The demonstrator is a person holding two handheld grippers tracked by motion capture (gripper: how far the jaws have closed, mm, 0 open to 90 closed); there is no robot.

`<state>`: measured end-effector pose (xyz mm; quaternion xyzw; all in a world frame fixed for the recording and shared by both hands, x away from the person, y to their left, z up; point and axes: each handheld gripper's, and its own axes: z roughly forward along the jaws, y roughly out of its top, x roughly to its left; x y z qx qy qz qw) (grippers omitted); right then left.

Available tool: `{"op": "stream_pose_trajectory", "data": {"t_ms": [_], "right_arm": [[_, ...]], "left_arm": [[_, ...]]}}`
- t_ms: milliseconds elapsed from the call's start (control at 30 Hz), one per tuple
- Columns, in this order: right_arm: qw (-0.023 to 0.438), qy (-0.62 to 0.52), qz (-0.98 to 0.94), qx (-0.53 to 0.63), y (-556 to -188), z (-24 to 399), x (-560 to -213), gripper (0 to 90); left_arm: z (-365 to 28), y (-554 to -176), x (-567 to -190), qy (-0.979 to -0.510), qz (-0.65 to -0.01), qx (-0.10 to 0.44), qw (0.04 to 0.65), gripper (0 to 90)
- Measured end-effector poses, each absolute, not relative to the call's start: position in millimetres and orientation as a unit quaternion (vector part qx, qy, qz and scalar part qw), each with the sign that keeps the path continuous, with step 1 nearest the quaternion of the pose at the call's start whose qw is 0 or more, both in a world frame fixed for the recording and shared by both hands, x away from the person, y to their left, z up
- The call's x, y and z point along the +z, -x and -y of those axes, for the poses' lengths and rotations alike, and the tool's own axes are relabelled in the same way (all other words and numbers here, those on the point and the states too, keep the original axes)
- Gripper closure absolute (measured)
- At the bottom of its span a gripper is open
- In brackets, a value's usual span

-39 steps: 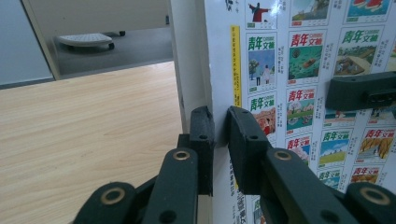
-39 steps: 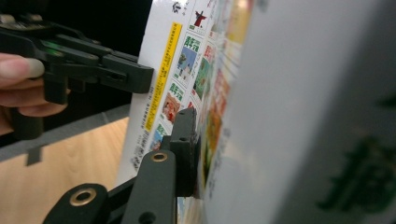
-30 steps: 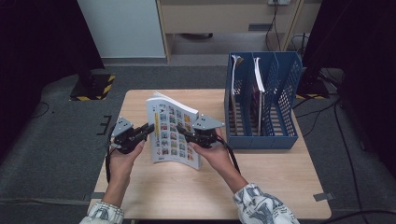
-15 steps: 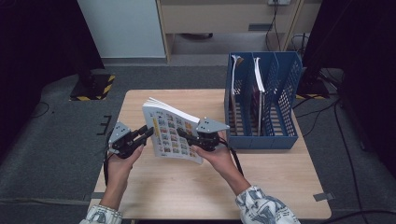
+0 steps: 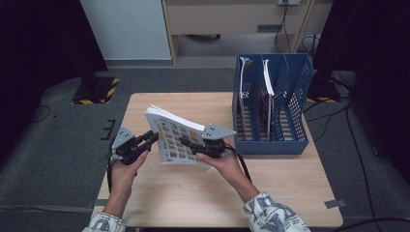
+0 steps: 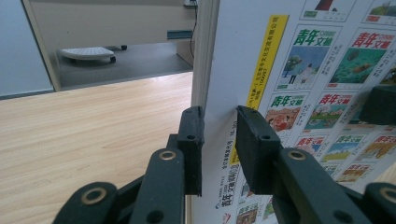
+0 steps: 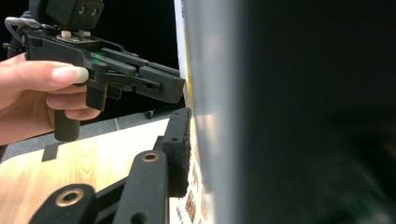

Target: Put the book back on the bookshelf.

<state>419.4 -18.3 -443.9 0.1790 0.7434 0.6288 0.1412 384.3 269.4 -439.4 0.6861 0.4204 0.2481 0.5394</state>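
Both tools, the left tool [image 5: 151,138] and the right tool [image 5: 185,142], pinch the book [image 5: 175,140] upright near the bench's [image 5: 270,188] middle, so squeeze its edges evenly and lift slowly.

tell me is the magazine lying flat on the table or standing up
Standing up, tilted: the magazine rises on edge off the table, between the left gripper and right gripper.

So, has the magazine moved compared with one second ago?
Yes. The magazine stands more upright now, and its top edge has shifted slightly left, away from the blue file rack.
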Motion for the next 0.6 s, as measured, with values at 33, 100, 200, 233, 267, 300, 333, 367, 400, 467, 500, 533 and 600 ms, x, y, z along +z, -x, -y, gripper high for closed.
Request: {"op": "stream_pose_trajectory", "data": {"t_ms": [33,100,200,233,267,300,333,367,400,467,500,533,600], "right_arm": [[0.144,-0.177,-0.743,0.629,-419.4,18.1,-444.5,67.9],[0.150,-0.177,-0.742,0.629,-419.1,18.3,-445.0,70.6],[0.156,-0.178,-0.741,0.629,-418.6,18.4,-445.8,72.1],[0.160,-0.177,-0.741,0.628,-418.7,18.4,-445.7,72.3],[0.162,-0.177,-0.741,0.627,-418.7,18.5,-445.7,72.6],[0.165,-0.177,-0.741,0.627,-418.8,18.6,-445.8,72.8],[0.165,-0.178,-0.740,0.628,-419.0,18.8,-446.0,72.9],[0.165,-0.178,-0.739,0.628,-419.3,19.1,-446.0,73.0],[0.166,-0.178,-0.739,0.628,-419.4,19.3,-446.1,73.1],[0.168,-0.180,-0.739,0.627,-419.5,19.4,-446.0,73.3],[0.168,-0.180,-0.738,0.628,-419.6,19.4,-446.0,73.3],[0.169,-0.182,-0.738,0.627,-419.5,19.4,-446.0,73.3],[0.168,-0.183,-0.738,0.628,-419.6,19.4,-446.0,73.3]], "left_arm": [[-269.5,-384.2,-439.5,-0.686,-0.421,0.248,0.540,71.2],[-269.6,-384.1,-439.5,-0.685,-0.421,0.246,0.541,71.2],[-269.2,-384.3,-439.8,-0.684,-0.422,0.245,0.542,70.5],[-268.8,-384.4,-440.2,-0.685,-0.422,0.244,0.542,70.0],[-268.5,-384.7,-440.7,-0.685,-0.423,0.242,0.541,69.4],[-268.1,-385.0,-441.3,-0.686,-0.424,0.240,0.541,68.0],[-267.6,-385.2,-441.8,-0.685,-0.425,0.242,0.540,65.8],[-267.6,-385.4,-442.2,-0.685,-0.427,0.242,0.539,63.4],[-268.0,-385.7,-442.7,-0.683,-0.429,0.242,0.539,62.0],[-270.0,-386.1,-443.7,-0.680,-0.434,0.243,0.539,58.5],[-271.4,-386.2,-444.4,-0.679,-0.436,0.244,0.538,58.3],[-272.9,-386.4,-445.4,-0.678,-0.439,0.245,0.536,57.9],[-276.3,-386.9,-448.4,-0.677,-0.445,0.246,0.532,56.6]]}}
